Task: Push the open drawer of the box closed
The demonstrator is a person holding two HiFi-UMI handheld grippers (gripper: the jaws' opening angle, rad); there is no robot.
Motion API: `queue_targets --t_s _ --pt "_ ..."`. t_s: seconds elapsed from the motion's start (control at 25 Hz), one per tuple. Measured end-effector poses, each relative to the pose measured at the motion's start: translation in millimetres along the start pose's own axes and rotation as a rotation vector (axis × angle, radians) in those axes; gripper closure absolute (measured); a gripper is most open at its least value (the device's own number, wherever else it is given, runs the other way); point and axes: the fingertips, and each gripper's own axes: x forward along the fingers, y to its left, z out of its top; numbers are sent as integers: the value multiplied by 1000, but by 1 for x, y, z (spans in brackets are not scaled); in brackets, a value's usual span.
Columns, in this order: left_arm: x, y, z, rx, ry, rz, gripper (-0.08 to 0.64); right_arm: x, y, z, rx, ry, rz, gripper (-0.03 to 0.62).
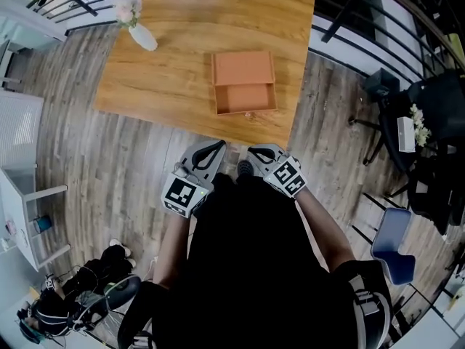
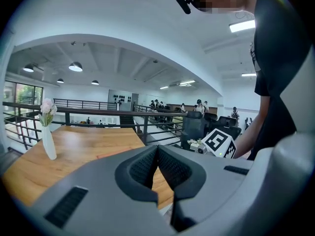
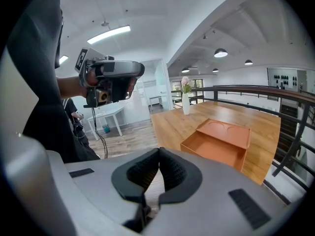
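The drawer (image 1: 245, 99) of the box (image 1: 243, 67) is standing open on the counter (image 1: 174, 71). The left gripper (image 1: 216, 148) and right gripper (image 1: 252, 152) are hovering off its near edge, jaws pressed together, empty.

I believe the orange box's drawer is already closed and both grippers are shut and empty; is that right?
Not quite: the head view shows the drawer of the orange box pulled open toward the person. The left gripper and right gripper are indeed shut and empty.
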Motion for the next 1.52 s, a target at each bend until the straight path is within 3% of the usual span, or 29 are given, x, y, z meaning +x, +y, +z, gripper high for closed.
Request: queue_targets --t_s 0.44,1.52 --pt "12 24 14 9 2 14 537 19 -27 3 15 24 -6 577" --pt "40 119 29 19 53 -59 537 93 -115 -30 259 91 -160 577"
